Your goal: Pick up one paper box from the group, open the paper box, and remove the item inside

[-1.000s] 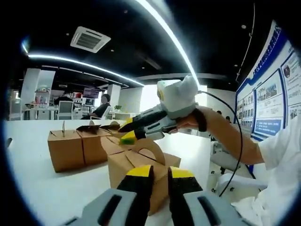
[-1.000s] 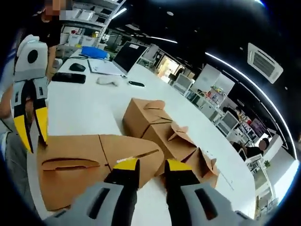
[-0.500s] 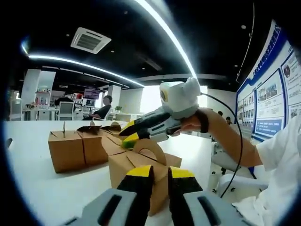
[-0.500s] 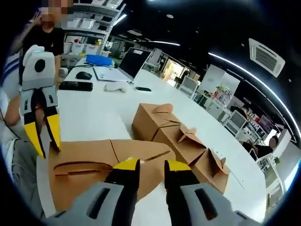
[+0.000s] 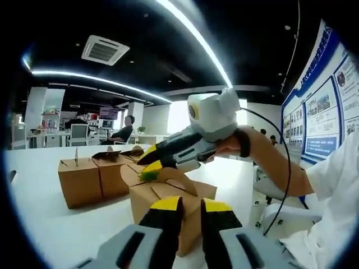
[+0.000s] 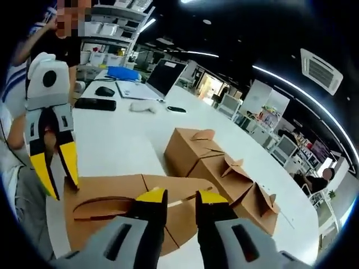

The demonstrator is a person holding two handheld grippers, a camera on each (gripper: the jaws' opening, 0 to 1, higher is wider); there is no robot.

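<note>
A brown paper box [image 5: 168, 196] stands nearest on the white table, apart from the group. Its slotted top flaps [image 6: 112, 204] fill the lower right gripper view. My left gripper [image 5: 191, 206] sits low at the box's near corner, jaws a little apart with nothing clearly between them. From the other side the left gripper [image 6: 60, 175] has its yellow fingers spread in a narrow V, tips at the box's edge. My right gripper [image 5: 148, 161], held by a hand, hovers over the curved handle flap [image 5: 178, 175], jaws slightly apart. The right gripper [image 6: 181, 197] points down at the flaps.
A row of closed brown boxes [image 5: 92, 176] stands behind the near one, and this row of boxes [image 6: 224, 168] runs off diagonally. A laptop [image 6: 165, 75], a keyboard [image 6: 95, 103] and a mouse [image 6: 105, 91] lie farther along the table [image 6: 123, 137]. A person's sleeve [image 5: 336, 185] is at the right.
The right gripper's tips have dropped and moved left onto the near box's top, and the arched handle flap lies flatter. The left gripper has stayed at the box's corner.
</note>
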